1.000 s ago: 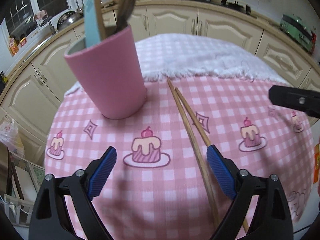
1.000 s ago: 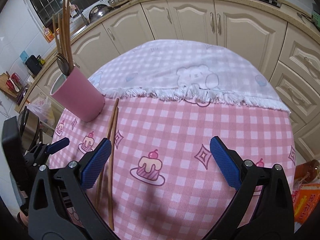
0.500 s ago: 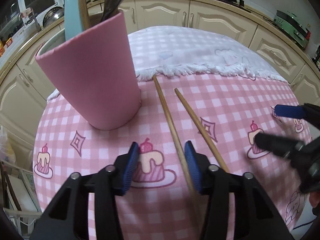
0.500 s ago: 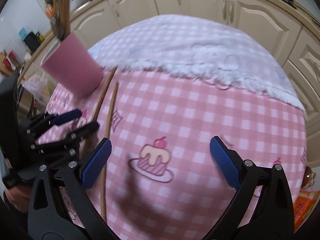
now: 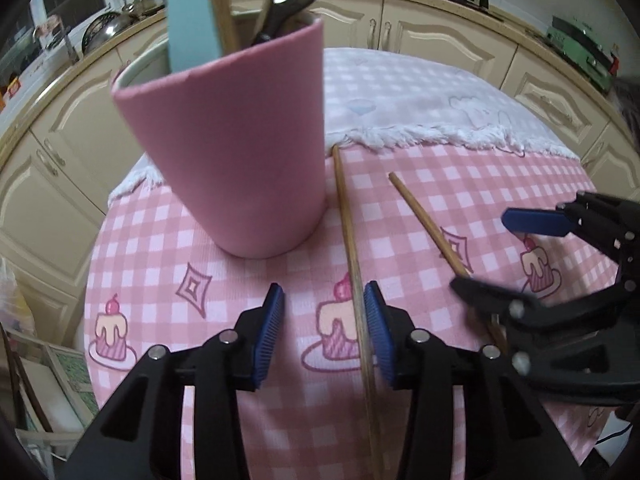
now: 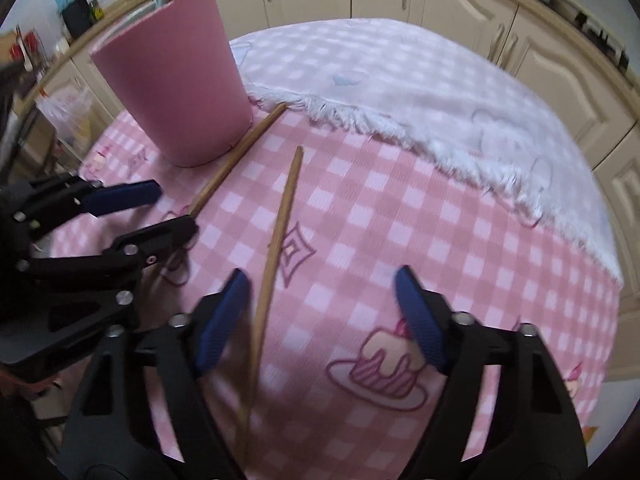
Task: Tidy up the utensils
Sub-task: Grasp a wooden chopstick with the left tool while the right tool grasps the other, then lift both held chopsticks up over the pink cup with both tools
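A pink cup point(image 5: 240, 152) holding several utensils stands on the pink checked tablecloth; it also shows in the right wrist view point(image 6: 176, 88). Two wooden chopsticks lie on the cloth to its right. The left chopstick point(image 5: 352, 248) runs between the pads of my left gripper point(image 5: 324, 328), close to the right pad; the jaws are partly closed but apart. The right chopstick point(image 6: 276, 248) lies between the pads of my right gripper point(image 6: 322, 320), next to its left pad; that gripper is open. Each gripper shows in the other's view.
A white fringed towel point(image 5: 420, 96) covers the far half of the round table point(image 5: 144, 248). Cream kitchen cabinets point(image 5: 432, 32) ring the table behind. The table edge drops off at the left and right.
Both grippers have moved forward and down toward the chopsticks. The left jaws have narrowed around the left chopstick. The right gripper has shifted left so the right chopstick lies between its pads.
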